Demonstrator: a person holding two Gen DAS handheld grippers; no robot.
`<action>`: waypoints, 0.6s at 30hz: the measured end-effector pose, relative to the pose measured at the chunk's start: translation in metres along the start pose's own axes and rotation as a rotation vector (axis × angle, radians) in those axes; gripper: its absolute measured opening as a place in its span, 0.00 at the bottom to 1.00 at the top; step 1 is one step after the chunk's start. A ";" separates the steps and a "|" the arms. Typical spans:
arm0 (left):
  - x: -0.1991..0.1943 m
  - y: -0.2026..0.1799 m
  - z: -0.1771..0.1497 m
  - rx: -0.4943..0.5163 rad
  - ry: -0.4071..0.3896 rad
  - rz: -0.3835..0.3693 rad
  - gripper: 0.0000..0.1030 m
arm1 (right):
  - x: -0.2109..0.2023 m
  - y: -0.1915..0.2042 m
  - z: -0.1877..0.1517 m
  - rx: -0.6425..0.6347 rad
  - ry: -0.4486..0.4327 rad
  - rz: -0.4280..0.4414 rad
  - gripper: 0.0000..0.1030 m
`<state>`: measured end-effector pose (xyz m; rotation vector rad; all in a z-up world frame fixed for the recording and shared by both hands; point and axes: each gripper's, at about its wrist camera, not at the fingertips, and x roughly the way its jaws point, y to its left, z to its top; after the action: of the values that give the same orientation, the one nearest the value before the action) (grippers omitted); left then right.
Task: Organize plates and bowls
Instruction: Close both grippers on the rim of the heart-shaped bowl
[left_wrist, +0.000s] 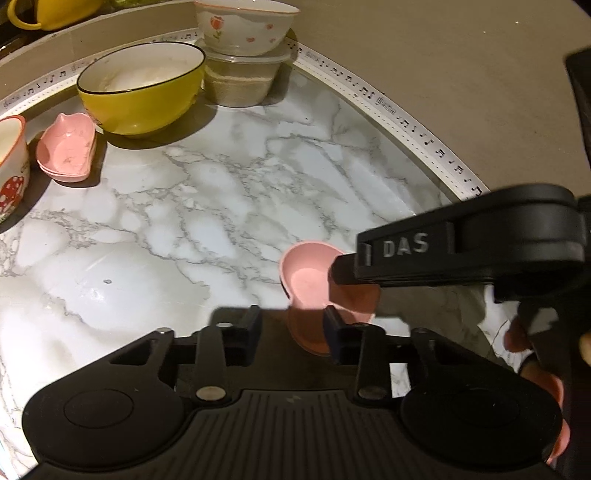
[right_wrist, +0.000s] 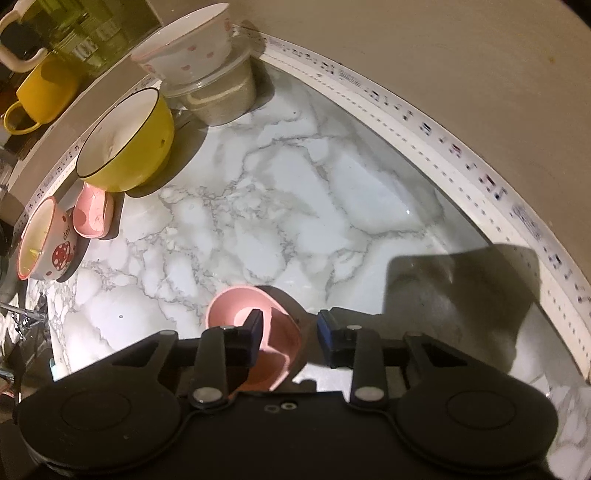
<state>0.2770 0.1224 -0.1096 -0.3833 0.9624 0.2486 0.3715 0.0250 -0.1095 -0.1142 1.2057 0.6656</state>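
Both of my claws are straddling the small pink dish (left_wrist: 306, 280) on the marble tabletop (left_wrist: 184, 221). In my left hand, the left gripper (left_wrist: 293, 321) is standing narrowly spread: one finger is touching the dish while a gap is showing between the dish and the other finger. In my right hand, the right gripper (right_wrist: 290, 326) is reaching one finger inside the dish and keeping the other outside its wall, with a dark gap between, so it is not pinching either. Beyond the dish and to its left, a stack of pink dishes (left_wrist: 68, 151) is sitting beside a mushroom-printed cup (left_wrist: 9, 166). Further beyond the dish, a yellow bowl (left_wrist: 140, 88) is standing, and a flowered white bowl (left_wrist: 243, 29) is resting on a lidded plastic tub (left_wrist: 240, 77). Farthest from the dish, a yellow mug (left_wrist: 48, 13) is showing off the marble.
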 end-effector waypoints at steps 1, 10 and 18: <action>0.000 0.000 0.000 -0.001 0.002 -0.005 0.29 | 0.001 0.002 0.001 -0.008 0.002 0.001 0.21; 0.000 0.007 0.001 -0.053 0.003 -0.010 0.11 | 0.003 0.007 -0.003 -0.050 -0.011 -0.016 0.10; -0.015 0.002 -0.001 -0.039 -0.010 -0.025 0.10 | -0.009 0.009 -0.012 -0.055 -0.023 -0.033 0.06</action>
<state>0.2676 0.1238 -0.0983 -0.4296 0.9436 0.2465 0.3550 0.0229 -0.1040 -0.1718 1.1617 0.6702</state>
